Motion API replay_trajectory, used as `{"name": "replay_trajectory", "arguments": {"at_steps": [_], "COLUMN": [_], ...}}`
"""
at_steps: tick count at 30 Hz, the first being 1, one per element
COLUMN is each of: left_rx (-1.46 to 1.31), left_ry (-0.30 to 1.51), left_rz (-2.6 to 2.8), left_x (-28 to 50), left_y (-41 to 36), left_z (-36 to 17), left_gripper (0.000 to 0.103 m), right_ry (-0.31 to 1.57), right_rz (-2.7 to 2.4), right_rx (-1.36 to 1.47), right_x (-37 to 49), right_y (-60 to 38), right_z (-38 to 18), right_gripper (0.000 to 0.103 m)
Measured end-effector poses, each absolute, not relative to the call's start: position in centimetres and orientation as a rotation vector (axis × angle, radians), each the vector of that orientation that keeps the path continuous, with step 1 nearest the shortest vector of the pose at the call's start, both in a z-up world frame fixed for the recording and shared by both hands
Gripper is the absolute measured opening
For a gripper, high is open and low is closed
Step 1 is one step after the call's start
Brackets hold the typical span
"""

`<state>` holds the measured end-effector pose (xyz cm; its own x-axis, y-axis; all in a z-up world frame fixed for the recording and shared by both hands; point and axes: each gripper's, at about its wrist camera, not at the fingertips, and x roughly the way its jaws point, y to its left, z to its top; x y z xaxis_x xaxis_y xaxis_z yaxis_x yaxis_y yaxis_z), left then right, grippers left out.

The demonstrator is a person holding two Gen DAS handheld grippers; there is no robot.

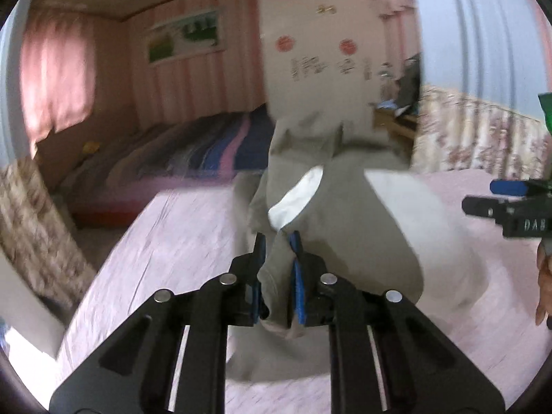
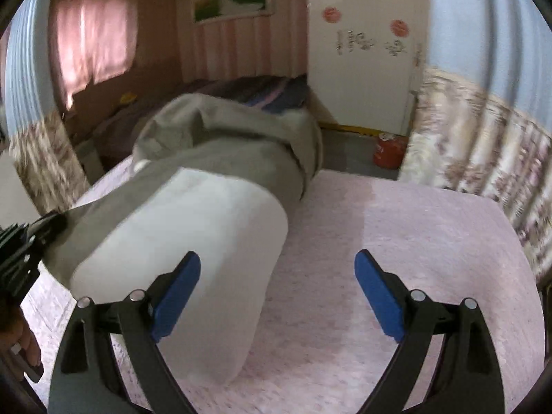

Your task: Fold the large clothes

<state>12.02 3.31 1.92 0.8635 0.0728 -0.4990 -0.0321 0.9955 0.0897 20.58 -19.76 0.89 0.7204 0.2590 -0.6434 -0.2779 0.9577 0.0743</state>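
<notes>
A large grey garment with a white lining lies bunched on a pink-covered surface. My left gripper is shut on a fold of the grey garment and holds it lifted. In the right wrist view the garment drapes across the left half of the surface, grey on top and white in front. My right gripper is open and empty, just above the surface, its left finger beside the white part. The right gripper also shows at the right edge of the left wrist view. The left gripper shows at the left edge of the right wrist view.
A bed with a striped blue and pink cover stands behind the surface. A floral curtain hangs on the right. A red container sits on the floor by a white door. The pink cover lies bare right of the garment.
</notes>
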Motion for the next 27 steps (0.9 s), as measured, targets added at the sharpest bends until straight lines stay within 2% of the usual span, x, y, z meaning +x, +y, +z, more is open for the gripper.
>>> {"name": "replay_trajectory", "arguments": {"at_steps": [4, 11, 13, 14, 15, 16, 17, 18, 19, 21, 27], "left_rx": [0.063, 0.03, 0.056, 0.052, 0.045, 0.02, -0.011, -0.045, -0.087, -0.087, -0.005], "left_ry": [0.572, 0.643, 0.673, 0.667, 0.67, 0.68, 0.684, 0.684, 0.67, 0.624, 0.62], "left_rz": [0.118, 0.169, 0.168, 0.18, 0.188, 0.201, 0.211, 0.217, 0.212, 0.201, 0.042], "left_x": [10.5, 11.5, 11.8, 11.7, 11.6, 11.5, 11.4, 11.2, 11.0, 10.8, 16.0], "left_y": [7.0, 10.2, 10.3, 10.6, 10.8, 11.4, 11.9, 12.5, 13.1, 13.1, 9.4], "left_z": [-1.4, -3.5, -3.8, -3.7, -3.5, -3.2, -2.7, -2.1, -0.8, 1.5, 6.8], "left_gripper": [0.013, 0.015, 0.022, 0.03, 0.043, 0.049, 0.067, 0.089, 0.096, 0.1, 0.1], "right_ry": [0.7, 0.702, 0.722, 0.717, 0.713, 0.711, 0.712, 0.717, 0.717, 0.676, 0.677], "right_rz": [0.355, 0.306, 0.289, 0.281, 0.277, 0.275, 0.277, 0.283, 0.293, 0.3, 0.319], "right_rx": [-0.037, -0.221, -0.213, -0.217, -0.216, -0.212, -0.205, -0.186, -0.166, -0.118, 0.044], "right_x": [20.7, 20.3, 20.8, 20.7, 20.7, 20.7, 20.7, 20.7, 20.6, 20.3, 23.9], "right_y": [-16.9, -11.8, -11.5, -11.4, -11.4, -11.5, -11.5, -11.8, -12.2, -13.4, -16.5], "right_z": [-0.8, -4.4, -5.1, -5.2, -5.2, -5.2, -5.1, -4.8, -4.1, -2.0, 2.2], "right_gripper": [0.1, 0.1, 0.1, 0.1, 0.1, 0.1, 0.1, 0.1, 0.1, 0.1, 0.101]}}
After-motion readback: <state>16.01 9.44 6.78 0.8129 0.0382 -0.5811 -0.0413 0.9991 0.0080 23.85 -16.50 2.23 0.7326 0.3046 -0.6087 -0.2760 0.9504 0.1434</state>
